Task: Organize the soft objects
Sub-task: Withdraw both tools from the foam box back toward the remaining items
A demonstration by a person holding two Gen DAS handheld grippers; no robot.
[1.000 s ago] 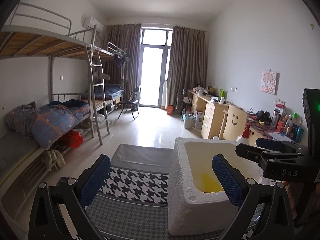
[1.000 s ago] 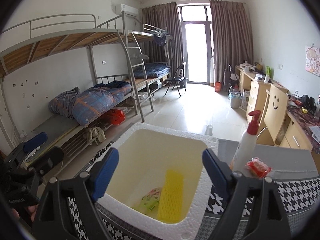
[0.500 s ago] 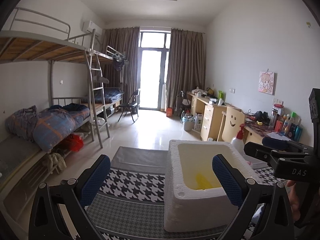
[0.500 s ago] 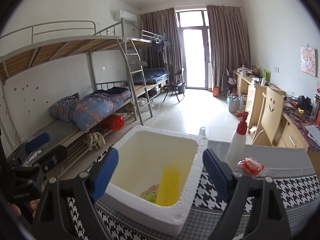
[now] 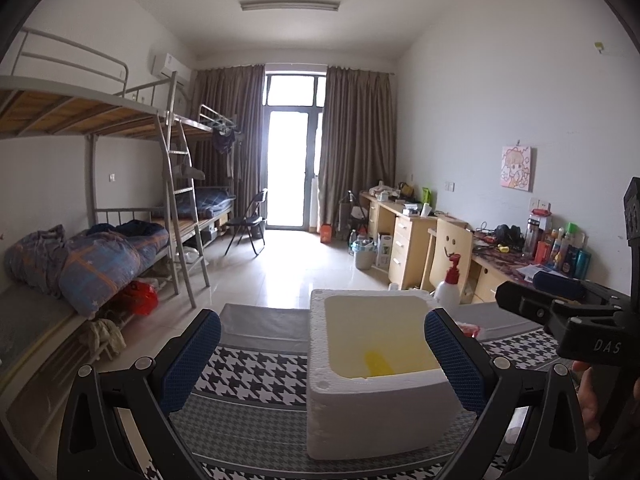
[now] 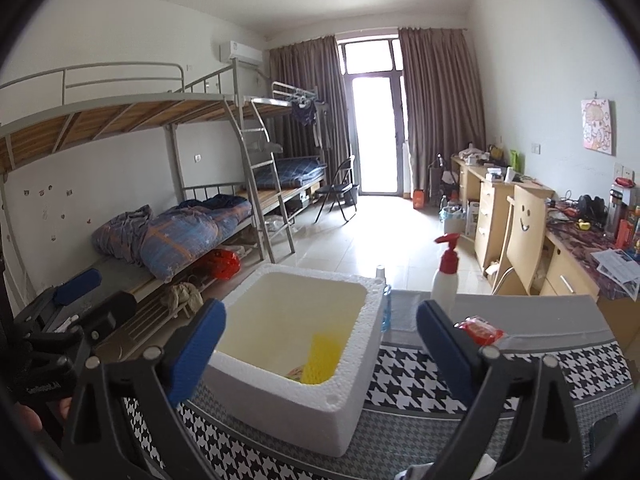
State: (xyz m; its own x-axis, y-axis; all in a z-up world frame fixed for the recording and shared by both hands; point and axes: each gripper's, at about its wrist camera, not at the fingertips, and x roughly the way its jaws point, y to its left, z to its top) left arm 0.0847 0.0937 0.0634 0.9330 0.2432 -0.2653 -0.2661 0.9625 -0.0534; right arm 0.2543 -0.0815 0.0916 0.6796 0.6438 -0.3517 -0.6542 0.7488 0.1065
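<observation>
With both our left claw point(image 5: 318, 354) and right claw point(image 6: 320, 344) wide and bare, the net point(image 6: 320, 360) sits boxed point(image 6: 296, 404); the red packet point(image 6: 480, 330) at two o'clock remains.

A foam box point(image 6: 296, 360) sits on the table point(image 6: 520, 396) — mesh sleeve point(image 6: 322, 358) inside, spray bottle point(image 6: 445, 276) behind to its right, bunk beds point(image 6: 160, 184) left.

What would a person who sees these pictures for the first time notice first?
The white foam box stands out first, in the middle of the houndstooth cloth, with a yellow foam net lying inside it. Both the left gripper and the right gripper are open and empty in front of it. To the right of the box are a spray bottle and a small red packet.
</observation>
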